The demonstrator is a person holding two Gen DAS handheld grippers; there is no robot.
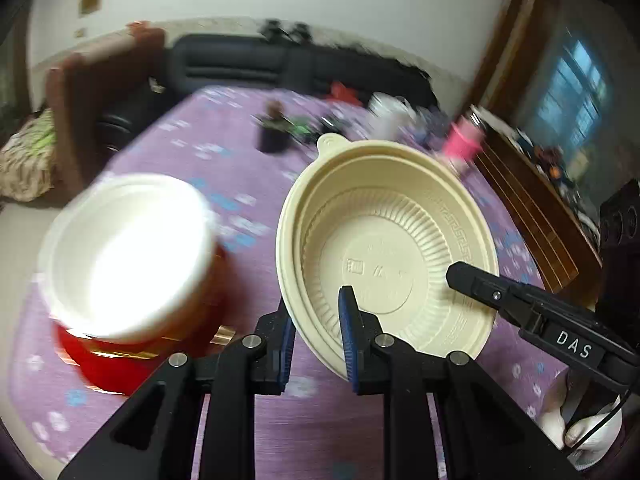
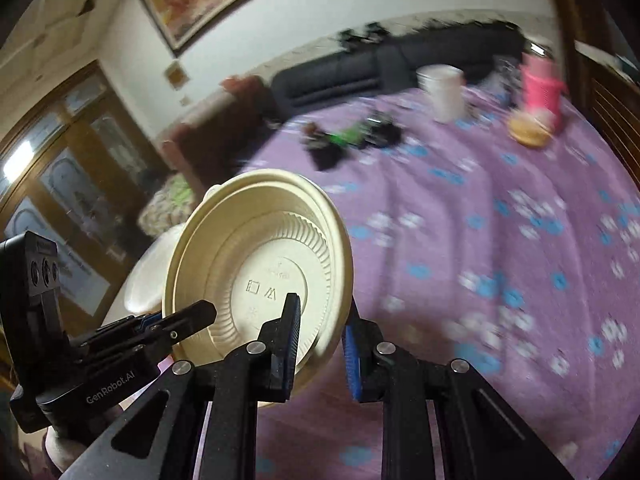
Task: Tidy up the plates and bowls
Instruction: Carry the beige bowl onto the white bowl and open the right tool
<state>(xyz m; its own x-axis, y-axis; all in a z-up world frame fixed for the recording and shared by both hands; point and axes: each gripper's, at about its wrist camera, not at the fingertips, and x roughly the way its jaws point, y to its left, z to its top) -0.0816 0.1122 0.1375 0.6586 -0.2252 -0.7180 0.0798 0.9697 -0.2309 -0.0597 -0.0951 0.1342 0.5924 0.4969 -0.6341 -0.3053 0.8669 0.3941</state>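
A cream ribbed plastic bowl (image 1: 384,240) is held tilted above the purple tablecloth, gripped from both sides. My left gripper (image 1: 316,332) is shut on its near-left rim. My right gripper (image 2: 320,344) is shut on its opposite rim; the bowl (image 2: 256,264) fills the left of the right wrist view. The right gripper's finger also shows in the left wrist view (image 1: 480,284), and the left gripper in the right wrist view (image 2: 188,320). A stack of white bowls (image 1: 128,252) sits on a red bowl (image 1: 120,356) at the left.
A purple flowered tablecloth (image 2: 480,240) covers the table. At the far side stand a white cup (image 2: 442,88), a pink container (image 2: 540,84), a small orange dish (image 2: 530,130) and dark clutter (image 2: 348,136). A dark sofa (image 1: 240,64) stands beyond.
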